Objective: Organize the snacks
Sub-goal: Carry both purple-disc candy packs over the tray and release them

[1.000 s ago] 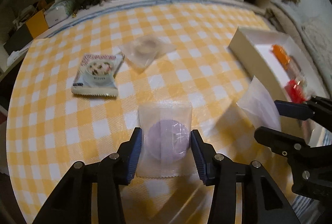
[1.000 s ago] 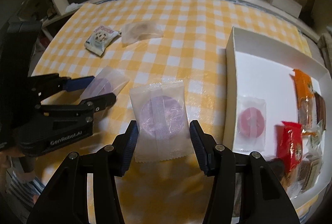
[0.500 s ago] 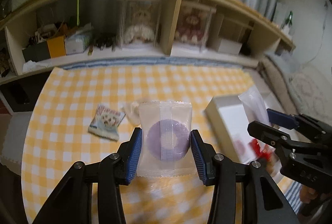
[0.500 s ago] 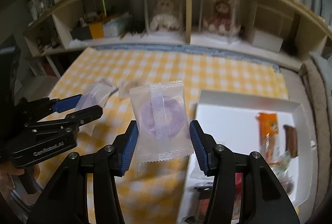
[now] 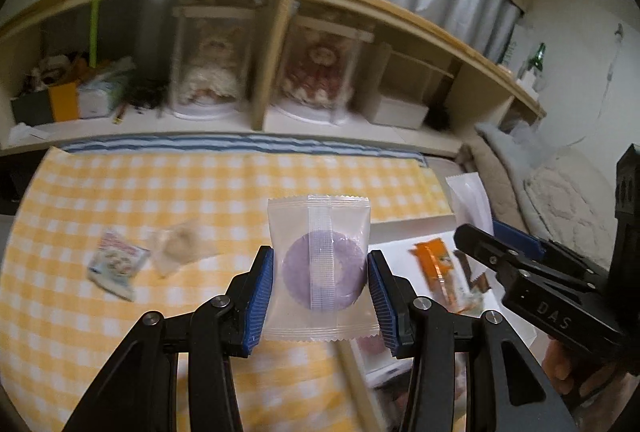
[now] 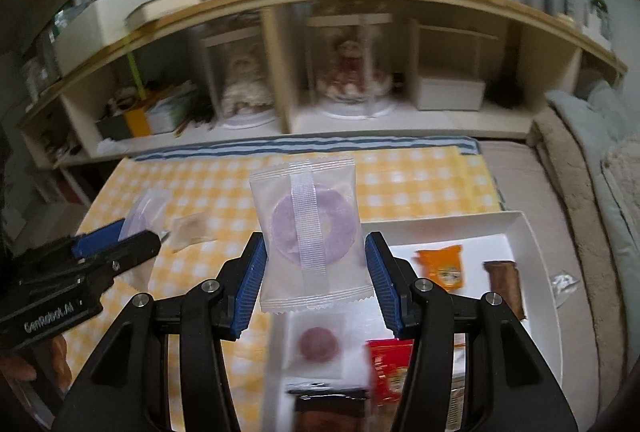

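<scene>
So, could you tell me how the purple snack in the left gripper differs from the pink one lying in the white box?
The purple snack packet is held up off the table between the left gripper pads; the pink snack packet lies flat in the white box, ungripped. The purple disc looks larger and paler, the pink smaller and darker. Both are round discs in clear wrappers.
</scene>
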Tool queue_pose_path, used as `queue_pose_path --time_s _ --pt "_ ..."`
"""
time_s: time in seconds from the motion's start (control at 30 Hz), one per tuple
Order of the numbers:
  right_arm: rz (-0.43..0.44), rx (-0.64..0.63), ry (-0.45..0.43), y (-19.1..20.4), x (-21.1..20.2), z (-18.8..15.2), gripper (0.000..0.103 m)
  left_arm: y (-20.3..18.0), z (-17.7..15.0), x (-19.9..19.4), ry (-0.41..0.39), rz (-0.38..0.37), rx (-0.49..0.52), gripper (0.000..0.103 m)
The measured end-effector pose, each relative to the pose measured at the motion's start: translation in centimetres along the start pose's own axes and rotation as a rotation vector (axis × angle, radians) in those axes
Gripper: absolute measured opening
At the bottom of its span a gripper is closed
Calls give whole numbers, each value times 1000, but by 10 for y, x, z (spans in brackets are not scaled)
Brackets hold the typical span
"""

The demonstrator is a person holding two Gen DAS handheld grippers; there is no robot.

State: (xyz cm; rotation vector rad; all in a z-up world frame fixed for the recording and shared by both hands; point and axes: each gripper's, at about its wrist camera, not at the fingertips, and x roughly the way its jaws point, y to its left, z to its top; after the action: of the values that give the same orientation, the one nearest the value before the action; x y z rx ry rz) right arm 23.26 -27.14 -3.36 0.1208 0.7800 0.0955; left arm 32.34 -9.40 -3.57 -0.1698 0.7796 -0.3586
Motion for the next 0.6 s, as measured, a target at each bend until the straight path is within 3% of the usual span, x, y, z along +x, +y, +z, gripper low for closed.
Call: queue_pose_path --time_s 0.2,0.37,0.6 --pt "-32 23 45 -30 20 -5 52 -21 12 60 70 -56 -19 45" --pt "-56 31 83 -50 37 -10 52 -31 26 112 121 -59 -46 45" --pt "-58 43 99 -69 51 -11 52 -38 35 156 131 -59 -45 45"
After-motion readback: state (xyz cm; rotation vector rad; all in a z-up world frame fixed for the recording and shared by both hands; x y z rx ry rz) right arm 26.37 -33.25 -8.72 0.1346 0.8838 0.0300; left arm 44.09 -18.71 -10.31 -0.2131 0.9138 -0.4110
